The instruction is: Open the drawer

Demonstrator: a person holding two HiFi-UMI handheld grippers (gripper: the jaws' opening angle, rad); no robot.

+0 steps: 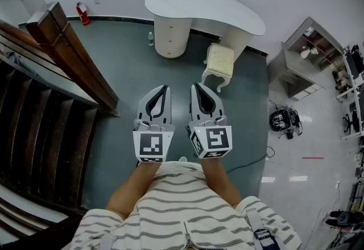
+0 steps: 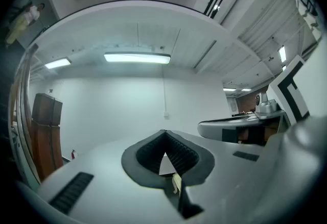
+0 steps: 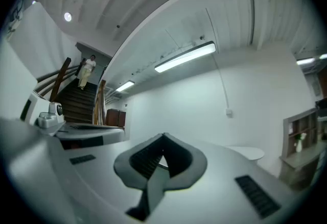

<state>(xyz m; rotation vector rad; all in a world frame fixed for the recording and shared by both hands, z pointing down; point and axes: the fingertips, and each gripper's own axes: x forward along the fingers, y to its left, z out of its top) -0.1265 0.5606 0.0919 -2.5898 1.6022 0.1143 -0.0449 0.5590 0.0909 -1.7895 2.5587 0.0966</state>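
Observation:
A white curved desk (image 1: 210, 9) stands against the far wall in the head view. Its round pedestal (image 1: 170, 35) carries stacked drawer fronts with small knobs. Both grippers are held side by side in front of the person, well short of the desk and pointing toward it. My left gripper (image 1: 166, 88) has its jaws together at the tips with nothing between them, and the left gripper view shows the same on my left gripper (image 2: 164, 133). My right gripper (image 1: 194, 87) is likewise shut and holds nothing, as the right gripper (image 3: 163, 137) also shows. The desk top (image 3: 246, 152) appears small and distant there.
A small cream side table (image 1: 219, 62) stands on the green floor between the grippers and the desk. A dark wooden staircase (image 1: 51, 89) fills the left side. A red fire extinguisher (image 1: 83, 13) sits by the wall. Shelves (image 1: 307, 55) and gear (image 1: 283, 119) lie right.

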